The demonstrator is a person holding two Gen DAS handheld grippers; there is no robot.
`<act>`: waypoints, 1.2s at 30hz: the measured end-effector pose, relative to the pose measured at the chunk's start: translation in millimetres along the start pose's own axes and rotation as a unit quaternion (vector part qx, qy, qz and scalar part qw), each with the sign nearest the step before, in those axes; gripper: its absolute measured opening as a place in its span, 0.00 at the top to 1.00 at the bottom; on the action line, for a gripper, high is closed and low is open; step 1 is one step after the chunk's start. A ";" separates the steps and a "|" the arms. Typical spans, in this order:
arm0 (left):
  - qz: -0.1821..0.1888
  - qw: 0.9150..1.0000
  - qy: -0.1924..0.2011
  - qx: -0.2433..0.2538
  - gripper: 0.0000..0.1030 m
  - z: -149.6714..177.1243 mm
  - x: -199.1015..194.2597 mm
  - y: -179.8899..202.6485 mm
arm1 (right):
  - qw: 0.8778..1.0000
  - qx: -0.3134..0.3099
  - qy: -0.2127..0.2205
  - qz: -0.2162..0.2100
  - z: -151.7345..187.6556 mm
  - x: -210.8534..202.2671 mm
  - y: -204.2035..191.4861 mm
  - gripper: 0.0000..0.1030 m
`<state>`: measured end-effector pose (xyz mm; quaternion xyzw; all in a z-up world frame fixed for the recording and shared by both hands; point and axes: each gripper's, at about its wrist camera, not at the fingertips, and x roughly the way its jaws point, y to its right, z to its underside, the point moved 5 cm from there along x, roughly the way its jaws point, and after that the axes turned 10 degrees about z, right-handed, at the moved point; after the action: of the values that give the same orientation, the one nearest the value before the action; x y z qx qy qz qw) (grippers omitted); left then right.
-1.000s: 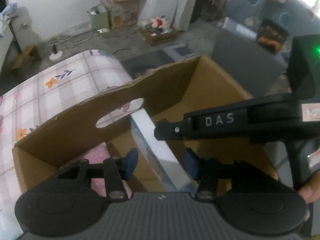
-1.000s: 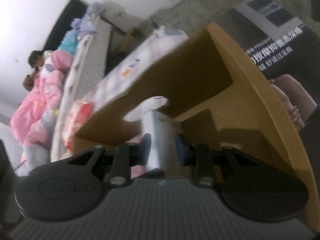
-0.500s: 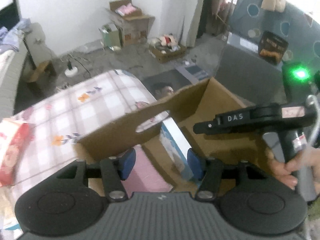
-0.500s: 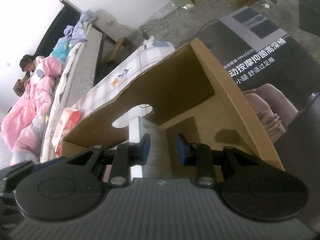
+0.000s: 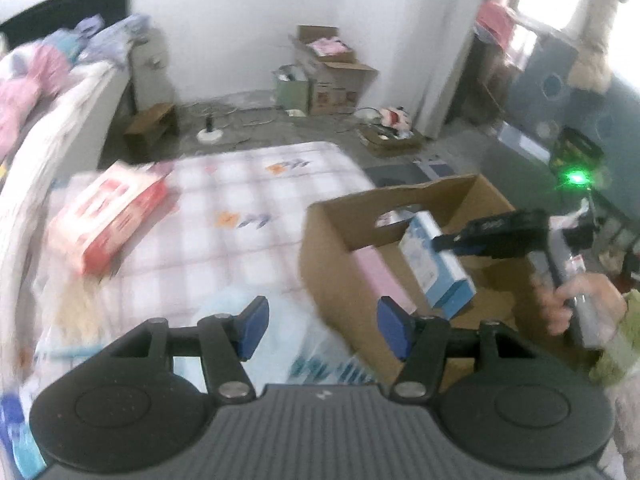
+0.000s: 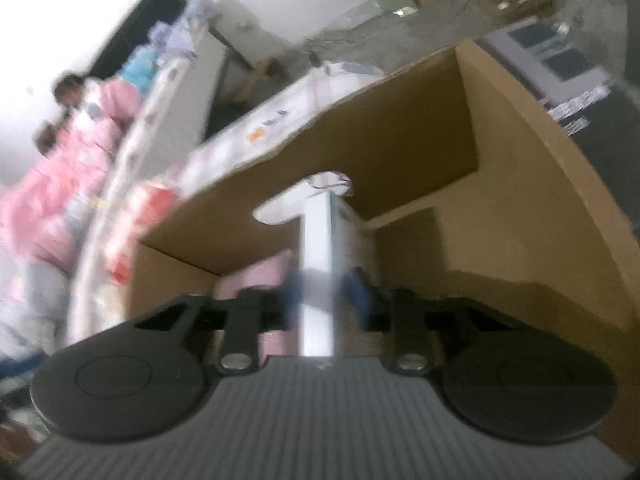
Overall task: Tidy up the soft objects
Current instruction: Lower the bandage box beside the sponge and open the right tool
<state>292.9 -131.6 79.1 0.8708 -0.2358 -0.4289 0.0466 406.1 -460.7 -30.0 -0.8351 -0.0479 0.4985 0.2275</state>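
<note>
The right hand-held black gripper (image 6: 326, 294), jaws just closing, clenches the white-and-blue tissue pack (image 5: 434, 258) standing tilted inside the brown cardboard box (image 5: 340, 276), beside a pink pack (image 5: 378, 276). The left gripper (image 5: 322, 326), jaws just widening, hangs released above the checked bedsheet (image 5: 224, 216).

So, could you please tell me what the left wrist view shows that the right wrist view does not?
Only the left wrist view shows the open left claw, empty, above the pale blue pack, and the person's hand holding the right tool. Only the right wrist view shows the right claw closed on the blue-and-white pack edge-on. Both show the cardboard box, the pink pack inside and the red pack on the bedding.
</note>
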 end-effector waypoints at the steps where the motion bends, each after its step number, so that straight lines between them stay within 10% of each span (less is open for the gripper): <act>1: 0.001 1.000 0.000 -0.014 0.40 7.3 -4.2 -7.3 | 1.000 0.008 -0.003 -0.012 -0.1 1.0 1.8 0.78; 6: 0.007 0.998 0.001 -0.056 0.40 36.6 -17.3 -31.4 | 0.995 0.060 -0.028 -0.079 4.1 5.8 11.7 0.78; 15: 0.026 0.994 0.019 -0.102 0.40 67.2 -29.5 -50.2 | 0.998 0.024 -0.017 0.058 11.5 9.1 18.0 0.74; 28: 0.006 0.994 0.031 -0.107 0.40 88.9 -42.6 -66.7 | 0.995 -0.070 -0.026 0.072 21.7 32.3 -28.1 0.64; 36: -0.029 0.990 0.076 -0.114 0.32 99.6 -67.4 -95.2 | 0.984 -0.120 -0.003 0.132 21.3 17.8 -49.2 0.30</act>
<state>216.5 -5.0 38.4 0.8963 -0.1558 -0.3865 0.1512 404.0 -404.2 -32.0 -0.8537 0.0025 0.5176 0.0574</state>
